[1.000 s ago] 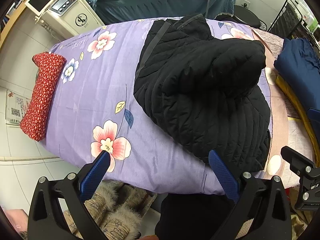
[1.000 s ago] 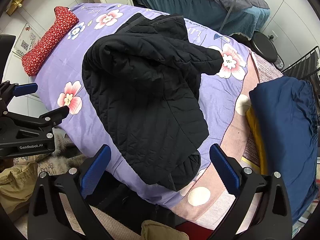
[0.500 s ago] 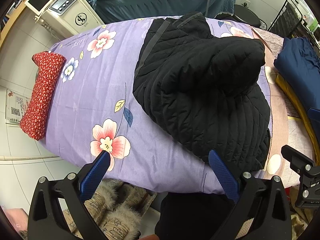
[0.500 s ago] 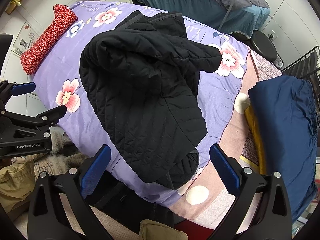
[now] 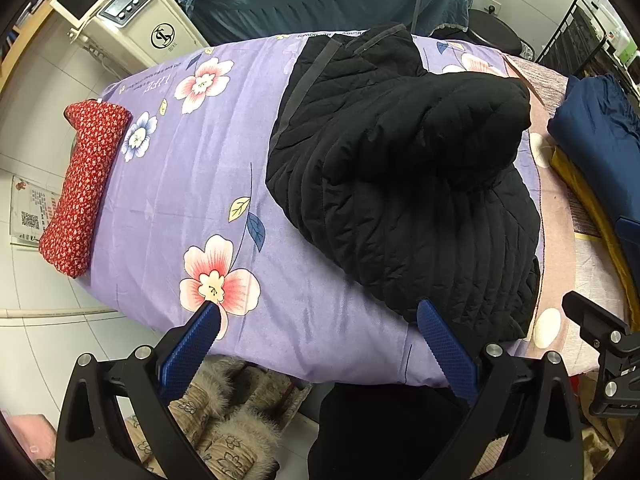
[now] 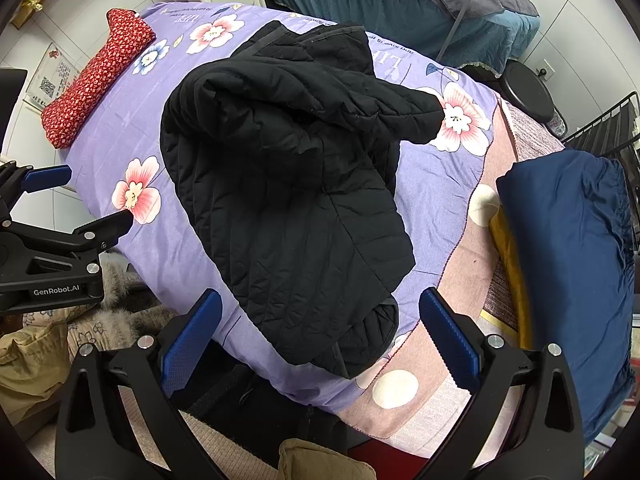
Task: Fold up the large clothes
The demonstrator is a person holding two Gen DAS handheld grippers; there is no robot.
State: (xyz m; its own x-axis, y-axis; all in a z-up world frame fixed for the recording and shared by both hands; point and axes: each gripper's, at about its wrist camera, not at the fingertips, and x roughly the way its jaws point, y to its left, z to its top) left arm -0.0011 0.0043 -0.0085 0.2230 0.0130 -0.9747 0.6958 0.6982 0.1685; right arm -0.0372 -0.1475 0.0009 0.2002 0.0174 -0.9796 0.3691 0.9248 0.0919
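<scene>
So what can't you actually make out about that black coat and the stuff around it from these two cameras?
- Black quilted jacket: its underside and lower layers, both views, hidden by its own folds.
- Navy fabric: cut off by the edge, both views.
- Yellow item: mostly hidden under the navy fabric.
- Printed words on the purple sheet: too small and upside down.
- Left gripper and right gripper: open, bodies cut off below.

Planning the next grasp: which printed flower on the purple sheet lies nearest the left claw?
The pink flower at the near edge, just beyond the left claw; the other flowers sit farther up the sheet.
</scene>
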